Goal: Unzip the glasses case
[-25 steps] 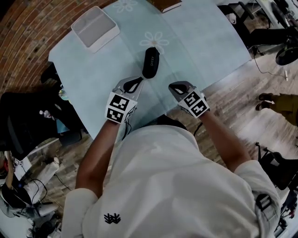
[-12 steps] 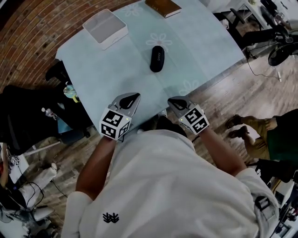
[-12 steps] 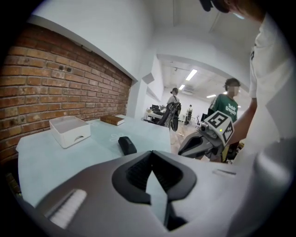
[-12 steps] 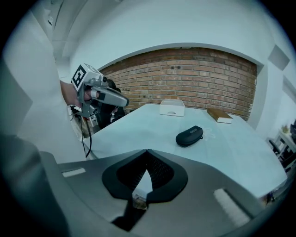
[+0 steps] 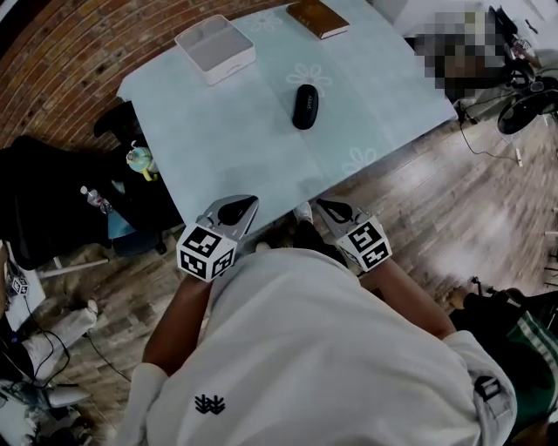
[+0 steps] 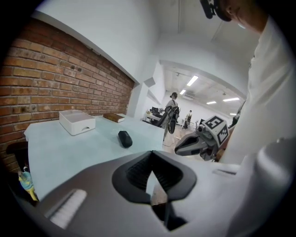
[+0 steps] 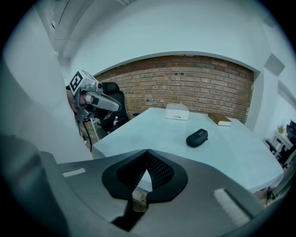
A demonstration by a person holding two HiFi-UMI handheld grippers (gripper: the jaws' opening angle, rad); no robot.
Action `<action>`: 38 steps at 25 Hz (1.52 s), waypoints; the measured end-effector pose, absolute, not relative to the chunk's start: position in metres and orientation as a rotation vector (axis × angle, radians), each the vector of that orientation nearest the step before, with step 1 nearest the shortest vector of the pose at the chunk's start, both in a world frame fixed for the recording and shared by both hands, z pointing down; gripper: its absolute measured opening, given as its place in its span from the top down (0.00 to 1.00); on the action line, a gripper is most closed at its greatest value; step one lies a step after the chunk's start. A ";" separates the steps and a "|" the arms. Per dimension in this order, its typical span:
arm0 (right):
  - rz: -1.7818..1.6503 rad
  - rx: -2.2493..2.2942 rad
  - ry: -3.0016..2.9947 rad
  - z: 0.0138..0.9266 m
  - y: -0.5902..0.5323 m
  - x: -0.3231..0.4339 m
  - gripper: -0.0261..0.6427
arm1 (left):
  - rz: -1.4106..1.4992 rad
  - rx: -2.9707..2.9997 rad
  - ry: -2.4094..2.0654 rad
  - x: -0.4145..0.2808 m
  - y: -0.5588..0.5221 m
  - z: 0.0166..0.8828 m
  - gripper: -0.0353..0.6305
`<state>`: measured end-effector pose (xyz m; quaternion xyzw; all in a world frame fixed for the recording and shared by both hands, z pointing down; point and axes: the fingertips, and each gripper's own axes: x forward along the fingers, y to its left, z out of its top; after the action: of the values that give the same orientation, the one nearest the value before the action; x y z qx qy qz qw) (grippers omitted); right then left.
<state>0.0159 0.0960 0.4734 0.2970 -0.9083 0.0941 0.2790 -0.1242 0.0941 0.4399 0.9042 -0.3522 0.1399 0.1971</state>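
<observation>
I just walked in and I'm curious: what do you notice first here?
A small black glasses case lies alone in the middle of the pale blue table. Near the table's front edge, the left gripper and right gripper hang shut and empty, well short of the case.

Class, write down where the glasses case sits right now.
In the head view the glasses case lies on the light-blue table, right of centre, on the near side of the brown book and to the right of the white box.

The glasses case (image 5: 305, 105) lay near the middle of the table (image 5: 227, 148), the box (image 5: 215, 49) behind it leftward, the book (image 5: 318, 18) at the far edge.
</observation>
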 end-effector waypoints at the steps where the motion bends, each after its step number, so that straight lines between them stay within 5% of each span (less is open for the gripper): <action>1: 0.251 0.800 -2.438 0.473 0.100 0.014 0.96 | 0.392 2.529 -0.985 -0.127 0.099 0.440 0.87; 38: 0.201 0.770 -2.460 0.463 0.150 -0.008 0.96 | 0.462 2.524 -1.019 -0.155 0.160 0.457 0.87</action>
<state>-0.0079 0.1504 0.4633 0.2863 -0.9149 0.0748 0.2745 -0.1551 0.1603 0.4569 0.8977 -0.3624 0.1644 0.1890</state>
